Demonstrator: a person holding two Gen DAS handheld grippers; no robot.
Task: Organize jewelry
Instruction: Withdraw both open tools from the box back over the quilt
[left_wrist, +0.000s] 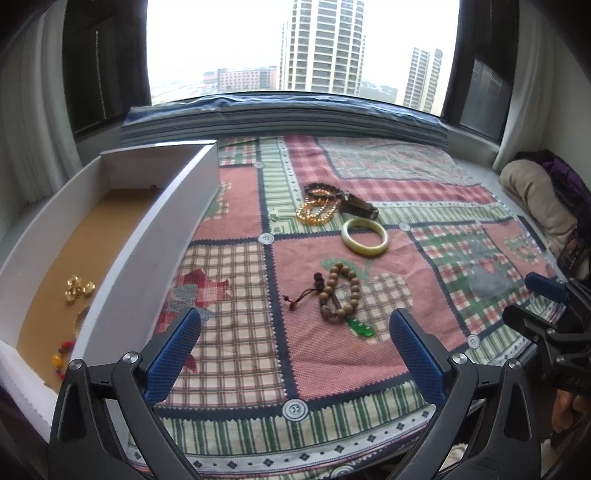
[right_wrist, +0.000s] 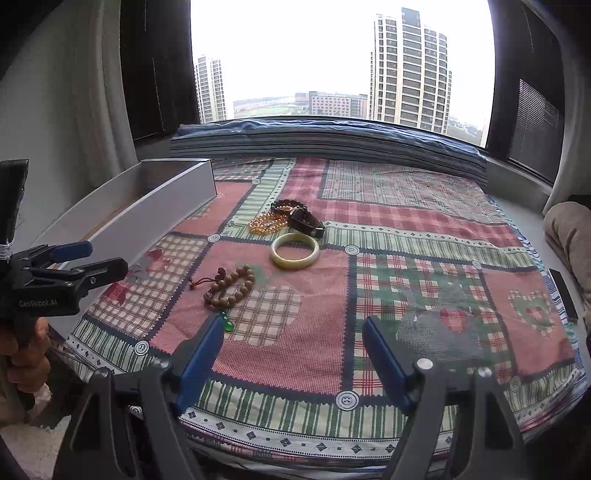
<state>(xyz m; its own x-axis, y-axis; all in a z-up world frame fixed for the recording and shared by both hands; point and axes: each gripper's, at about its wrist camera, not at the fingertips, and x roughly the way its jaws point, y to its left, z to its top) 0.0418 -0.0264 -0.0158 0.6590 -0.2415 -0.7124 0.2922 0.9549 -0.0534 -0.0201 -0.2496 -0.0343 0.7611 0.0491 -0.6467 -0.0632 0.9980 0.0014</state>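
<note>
On the patchwork cloth (left_wrist: 317, 354) lie a wooden bead bracelet (left_wrist: 338, 295) with a green pendant (left_wrist: 361, 326), a pale jade bangle (left_wrist: 365, 236), an amber bead bracelet (left_wrist: 316, 212) and a dark bracelet (left_wrist: 356, 206). The right wrist view shows them too: bead bracelet (right_wrist: 231, 286), bangle (right_wrist: 294, 250), amber beads (right_wrist: 267, 222). A white box (left_wrist: 155, 236) at the left holds gold pieces (left_wrist: 78, 288) and a beaded piece (left_wrist: 61, 354). My left gripper (left_wrist: 295, 332) is open and empty, just short of the bead bracelet. My right gripper (right_wrist: 293, 332) is open and empty.
The right gripper shows at the right edge of the left wrist view (left_wrist: 546, 306); the left gripper shows at the left of the right wrist view (right_wrist: 70, 262). A folded blue blanket (left_wrist: 288, 118) lies under the window. A beige bundle (left_wrist: 535, 199) sits at the right.
</note>
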